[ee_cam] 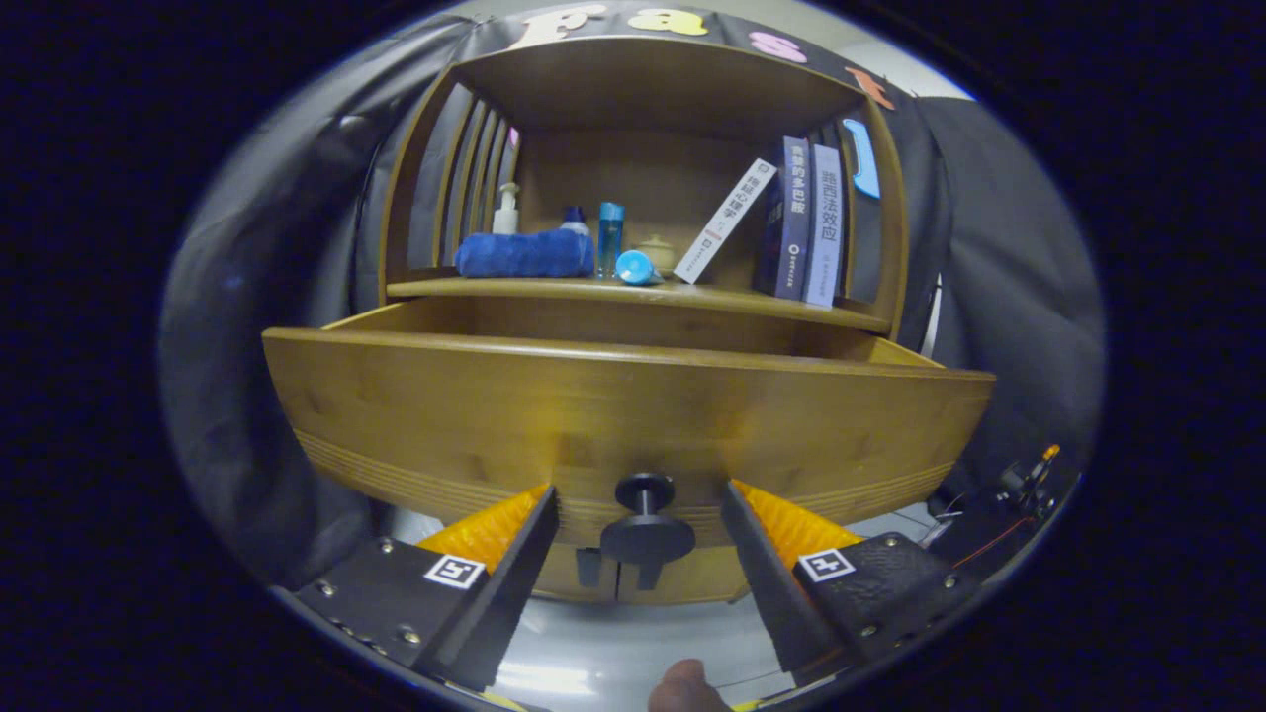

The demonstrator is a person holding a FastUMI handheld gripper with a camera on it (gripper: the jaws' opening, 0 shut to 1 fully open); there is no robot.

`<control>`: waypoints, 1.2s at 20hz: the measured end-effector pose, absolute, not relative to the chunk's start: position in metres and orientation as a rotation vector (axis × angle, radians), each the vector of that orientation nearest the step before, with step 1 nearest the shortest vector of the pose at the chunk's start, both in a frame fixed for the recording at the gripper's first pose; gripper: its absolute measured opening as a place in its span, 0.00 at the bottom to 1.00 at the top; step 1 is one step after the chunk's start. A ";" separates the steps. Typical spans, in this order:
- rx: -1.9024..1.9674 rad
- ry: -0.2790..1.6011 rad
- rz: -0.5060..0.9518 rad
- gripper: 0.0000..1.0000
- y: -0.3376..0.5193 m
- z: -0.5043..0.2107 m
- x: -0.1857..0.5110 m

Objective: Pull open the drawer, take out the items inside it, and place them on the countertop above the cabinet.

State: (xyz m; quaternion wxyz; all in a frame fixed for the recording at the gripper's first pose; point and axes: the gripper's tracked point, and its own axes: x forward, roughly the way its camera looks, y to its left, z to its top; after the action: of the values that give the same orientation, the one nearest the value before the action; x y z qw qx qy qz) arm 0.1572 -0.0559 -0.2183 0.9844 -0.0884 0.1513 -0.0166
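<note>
The wooden drawer [613,415] stands pulled out from the cabinet, its front panel facing me; its inside is hidden behind that panel. A dark round knob [647,534] juts from the lower middle of the front. My gripper [641,494] is open, with a finger on each side of the knob and a gap between each finger and it. On the countertop [554,289] above the drawer lie a rolled blue towel [524,254], a pump bottle [506,209], a tall blue bottle [610,237] and a light blue round thing [636,267].
Several books [796,222] lean at the right of the countertop, inside the cabinet's upper shelf frame [653,74]. A small beige jar [657,253] sits behind the round blue thing. A fingertip [684,689] shows below the gripper. Cables and a clamp [1024,485] lie at the lower right.
</note>
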 end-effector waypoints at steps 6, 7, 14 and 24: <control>-0.135 0.306 -0.046 0.99 -0.052 -0.216 0.194; -0.140 0.309 -0.047 0.99 -0.051 -0.218 0.200; -0.073 0.322 -0.045 0.99 -0.047 -0.218 0.233; -0.049 0.363 -0.047 0.99 -0.045 -0.218 0.266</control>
State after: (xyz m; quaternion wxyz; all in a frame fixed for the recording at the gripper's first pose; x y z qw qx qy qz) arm 0.2657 -0.0455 -0.2183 0.9830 -0.0242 0.1807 -0.0235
